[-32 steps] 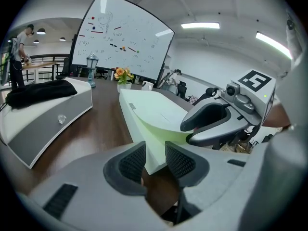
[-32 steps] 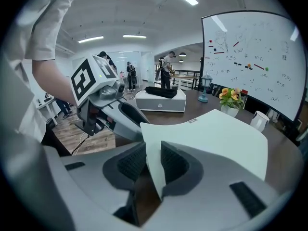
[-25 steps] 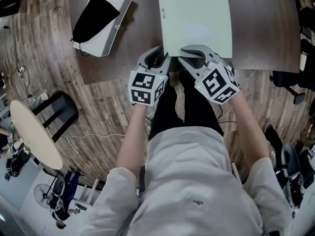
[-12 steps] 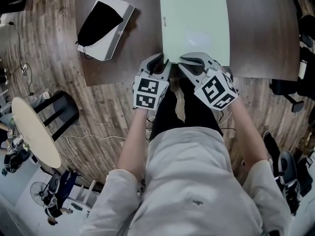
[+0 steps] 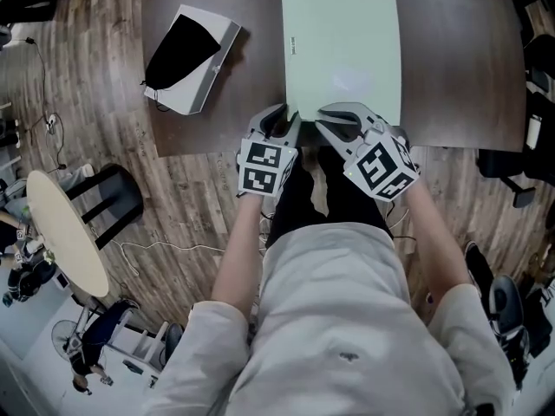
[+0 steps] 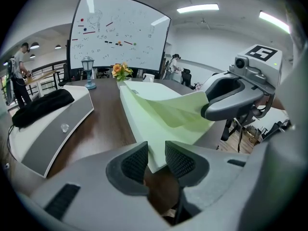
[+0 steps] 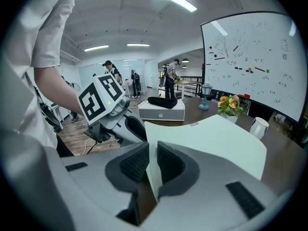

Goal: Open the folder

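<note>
A pale green folder (image 5: 342,50) lies on the dark brown table (image 5: 451,50) with its near edge at the table's front. My right gripper (image 5: 334,115) is shut on the near edge of the top cover (image 7: 216,138). Its jaws have just been closing, and the sheet stands between the pads (image 7: 171,165). The left gripper view shows this cover (image 6: 178,112) raised off the lower part. My left gripper (image 5: 282,118) sits at the near left corner. Its jaws are a little apart, and the corner of the lower part (image 6: 154,153) lies in the gap without clearly touching the pads.
A white box with a black bag on it (image 5: 186,55) stands on the table to the folder's left. A lantern (image 6: 88,71), flowers (image 6: 121,71) and a white cup (image 7: 259,125) stand at the far end. Below the table edge are a black chair (image 5: 108,198) and a round table (image 5: 61,232).
Both grippers stay at the folder's near edge. The left gripper's marker cube has turned slightly. The head view has shifted, so more of the folder's far edge shows.
</note>
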`<state>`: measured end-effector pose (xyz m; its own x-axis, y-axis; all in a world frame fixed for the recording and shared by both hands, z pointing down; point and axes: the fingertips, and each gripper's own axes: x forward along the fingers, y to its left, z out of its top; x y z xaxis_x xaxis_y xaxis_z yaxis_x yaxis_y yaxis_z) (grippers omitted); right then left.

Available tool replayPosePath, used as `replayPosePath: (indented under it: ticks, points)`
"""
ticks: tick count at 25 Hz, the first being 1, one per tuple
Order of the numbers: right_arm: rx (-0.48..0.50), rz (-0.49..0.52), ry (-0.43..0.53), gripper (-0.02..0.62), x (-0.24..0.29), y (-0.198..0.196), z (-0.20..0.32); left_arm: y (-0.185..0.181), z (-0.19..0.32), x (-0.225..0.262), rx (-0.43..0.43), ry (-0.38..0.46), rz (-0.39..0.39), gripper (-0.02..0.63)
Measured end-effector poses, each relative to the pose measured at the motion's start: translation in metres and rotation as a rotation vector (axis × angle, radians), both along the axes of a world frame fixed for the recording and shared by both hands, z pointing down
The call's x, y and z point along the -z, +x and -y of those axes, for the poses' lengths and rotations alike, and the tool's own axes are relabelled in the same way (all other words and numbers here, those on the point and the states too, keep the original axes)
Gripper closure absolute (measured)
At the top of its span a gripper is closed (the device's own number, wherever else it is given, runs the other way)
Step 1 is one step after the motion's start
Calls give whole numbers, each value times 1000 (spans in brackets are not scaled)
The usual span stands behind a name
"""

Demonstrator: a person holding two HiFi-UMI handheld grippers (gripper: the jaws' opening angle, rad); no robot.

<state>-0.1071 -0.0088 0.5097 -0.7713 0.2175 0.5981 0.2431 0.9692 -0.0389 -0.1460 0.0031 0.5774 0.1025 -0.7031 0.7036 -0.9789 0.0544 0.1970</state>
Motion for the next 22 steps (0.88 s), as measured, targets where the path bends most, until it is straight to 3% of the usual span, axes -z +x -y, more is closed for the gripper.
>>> replayPosePath:
  ticks: [22]
  points:
    - [-89, 120, 38, 543, 62, 49, 29, -1, -2, -3, 15, -57, 90, 500]
